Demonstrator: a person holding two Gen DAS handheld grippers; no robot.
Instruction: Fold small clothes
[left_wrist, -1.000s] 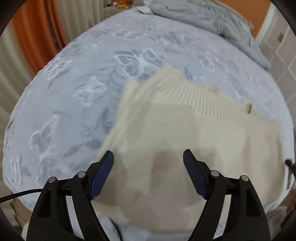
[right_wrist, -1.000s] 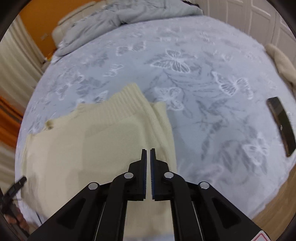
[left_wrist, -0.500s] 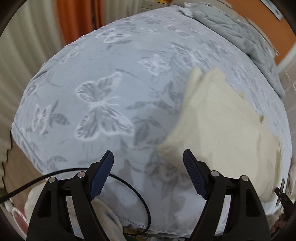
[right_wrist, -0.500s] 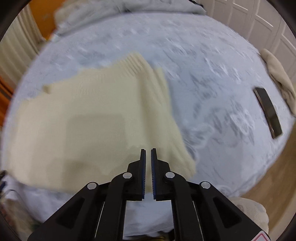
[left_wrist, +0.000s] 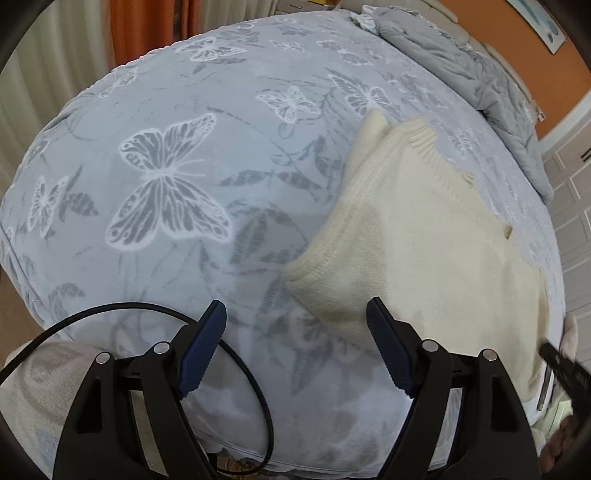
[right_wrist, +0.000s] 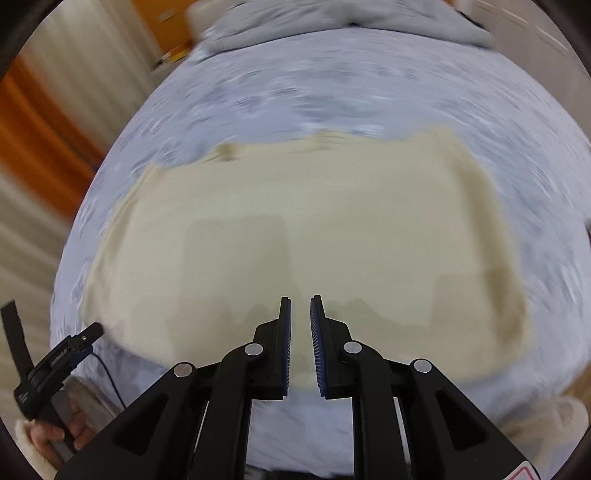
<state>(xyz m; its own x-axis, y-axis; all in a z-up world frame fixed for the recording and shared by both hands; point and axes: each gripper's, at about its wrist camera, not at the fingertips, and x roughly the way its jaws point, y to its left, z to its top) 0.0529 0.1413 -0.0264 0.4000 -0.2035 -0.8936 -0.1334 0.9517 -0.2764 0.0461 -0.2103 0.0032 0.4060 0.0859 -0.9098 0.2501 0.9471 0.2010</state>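
A cream knitted sweater (left_wrist: 424, 240) lies flat on the blue butterfly bedspread (left_wrist: 166, 177), ribbed collar toward the far side. My left gripper (left_wrist: 295, 306) hangs wide open over the bedspread, just left of the sweater's near corner, with nothing between its fingers. In the blurred right wrist view the sweater (right_wrist: 295, 229) fills the middle. My right gripper (right_wrist: 300, 301) hovers over its near hem, jaws opening by a narrow gap with nothing between them. The left gripper (right_wrist: 74, 343) also shows there at the lower left, held by a hand.
A grey quilt (left_wrist: 461, 62) is bunched at the head of the bed. A black cable (left_wrist: 236, 354) loops over the bed's near edge below my left gripper. Orange curtains (left_wrist: 147, 26) hang at the left, and white cupboard doors (left_wrist: 576, 206) stand at the right.
My left gripper slid left off the sweater to the bedspread beside its corner. My right gripper swung over the middle of the sweater's near hem, and its shut jaws have parted slightly.
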